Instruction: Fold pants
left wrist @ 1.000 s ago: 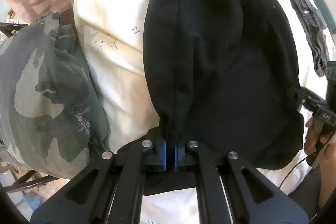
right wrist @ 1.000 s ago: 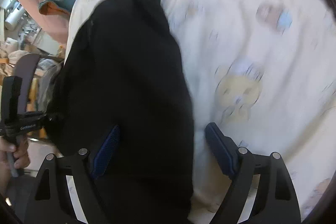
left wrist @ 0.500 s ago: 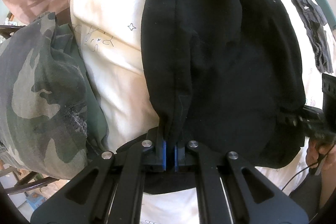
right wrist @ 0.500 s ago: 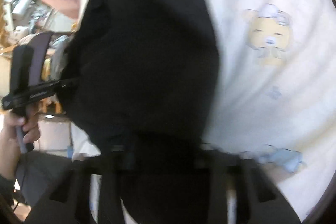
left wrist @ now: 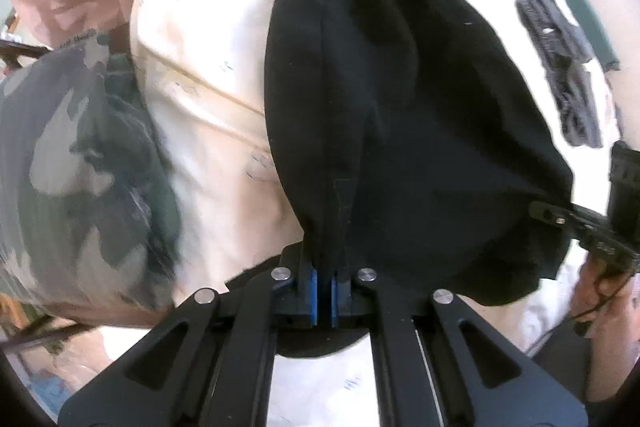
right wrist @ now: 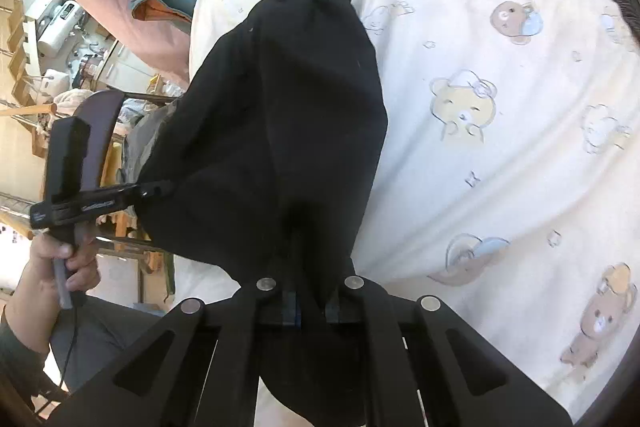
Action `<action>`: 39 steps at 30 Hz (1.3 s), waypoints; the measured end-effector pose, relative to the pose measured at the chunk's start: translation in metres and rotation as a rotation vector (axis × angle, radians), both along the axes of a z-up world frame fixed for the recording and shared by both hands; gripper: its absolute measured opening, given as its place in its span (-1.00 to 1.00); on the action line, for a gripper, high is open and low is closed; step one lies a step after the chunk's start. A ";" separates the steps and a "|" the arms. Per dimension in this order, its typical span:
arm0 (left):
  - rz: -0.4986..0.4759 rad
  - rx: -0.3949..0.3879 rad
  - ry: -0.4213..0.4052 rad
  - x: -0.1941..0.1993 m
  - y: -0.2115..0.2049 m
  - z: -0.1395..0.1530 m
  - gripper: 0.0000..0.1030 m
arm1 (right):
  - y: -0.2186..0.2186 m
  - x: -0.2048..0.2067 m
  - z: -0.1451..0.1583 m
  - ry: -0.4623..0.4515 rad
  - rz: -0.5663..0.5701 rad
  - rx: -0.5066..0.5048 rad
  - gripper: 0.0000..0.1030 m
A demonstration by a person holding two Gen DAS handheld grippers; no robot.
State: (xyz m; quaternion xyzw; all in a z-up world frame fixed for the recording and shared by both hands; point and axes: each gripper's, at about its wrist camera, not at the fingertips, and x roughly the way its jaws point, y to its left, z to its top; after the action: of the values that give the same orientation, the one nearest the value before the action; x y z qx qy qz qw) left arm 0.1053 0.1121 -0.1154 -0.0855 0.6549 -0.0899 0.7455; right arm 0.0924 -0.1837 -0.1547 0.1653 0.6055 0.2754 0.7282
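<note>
1. Left wrist view: the left gripper (left wrist: 324, 285) at bottom centre has its blue pads pressed together, pinching a bunched edge of the black pants (left wrist: 400, 115), which fill the frame's centre over the cream bedsheet (left wrist: 208, 99). Camouflage cloth (left wrist: 80, 167) lies at left.
2. Right wrist view: the right gripper (right wrist: 310, 307) at bottom centre is clamped on the pants' lower edge; the person's left hand (right wrist: 60, 267) is at lower left.

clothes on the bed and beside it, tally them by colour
black: 1, the pants, pinched by the left tool and the right tool
dark grey: 1, a garment on the bedsheet
camouflage: 1, a garment beside the bed
total: 3
</note>
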 end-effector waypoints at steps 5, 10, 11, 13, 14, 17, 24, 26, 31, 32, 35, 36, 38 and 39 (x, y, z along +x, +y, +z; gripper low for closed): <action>0.010 -0.008 0.035 -0.023 -0.008 -0.003 -0.96 | -0.010 -0.011 0.006 0.002 -0.045 0.021 -0.93; 0.012 -0.012 0.034 -0.046 -0.018 -0.002 -0.96 | -0.012 -0.035 0.026 -0.023 -0.030 0.015 -0.93; 0.017 -0.010 0.039 -0.050 -0.019 -0.004 -0.96 | -0.011 -0.038 0.024 -0.014 -0.029 0.010 -0.93; 0.042 -0.016 0.057 -0.059 -0.019 -0.008 -0.96 | -0.011 -0.046 0.022 -0.003 -0.031 -0.004 -0.94; 0.051 -0.020 0.066 -0.064 -0.019 -0.010 -0.96 | -0.011 -0.049 0.022 0.003 -0.032 -0.007 -0.94; 0.057 -0.027 0.087 -0.083 -0.025 -0.016 -0.96 | -0.013 -0.060 0.020 0.020 -0.028 -0.025 -0.93; 0.055 -0.094 0.113 -0.135 -0.041 -0.011 -0.96 | -0.032 -0.094 0.020 0.137 -0.048 -0.034 -0.94; 0.029 -0.111 0.107 -0.154 -0.044 -0.003 -0.96 | -0.041 -0.109 0.020 0.196 -0.046 -0.060 -0.90; -0.015 0.005 0.136 -0.165 -0.052 -0.019 -0.93 | -0.056 -0.108 -0.012 0.428 -0.105 -0.113 -0.04; -0.013 -0.005 0.149 -0.164 -0.052 -0.018 -0.93 | -0.057 -0.104 -0.007 0.403 -0.108 -0.124 0.09; -0.021 0.001 0.141 -0.162 -0.055 -0.010 -0.51 | -0.071 -0.096 0.015 0.360 -0.136 -0.093 0.26; -0.012 0.033 0.126 -0.159 -0.057 -0.008 -0.17 | -0.075 -0.092 0.026 0.307 -0.139 -0.125 0.26; 0.014 0.100 0.063 -0.153 -0.054 0.004 -0.11 | -0.074 -0.085 0.042 0.203 -0.125 -0.180 0.26; 0.028 0.112 0.007 -0.148 -0.054 0.015 -0.11 | -0.070 -0.080 0.048 0.157 -0.113 -0.178 0.25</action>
State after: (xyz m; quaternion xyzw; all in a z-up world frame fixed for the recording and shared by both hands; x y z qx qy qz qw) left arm -0.0431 0.0578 -0.1007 -0.0530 0.6604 -0.0422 0.7479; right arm 0.0122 -0.2537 -0.1063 0.1552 0.6722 0.1653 0.7048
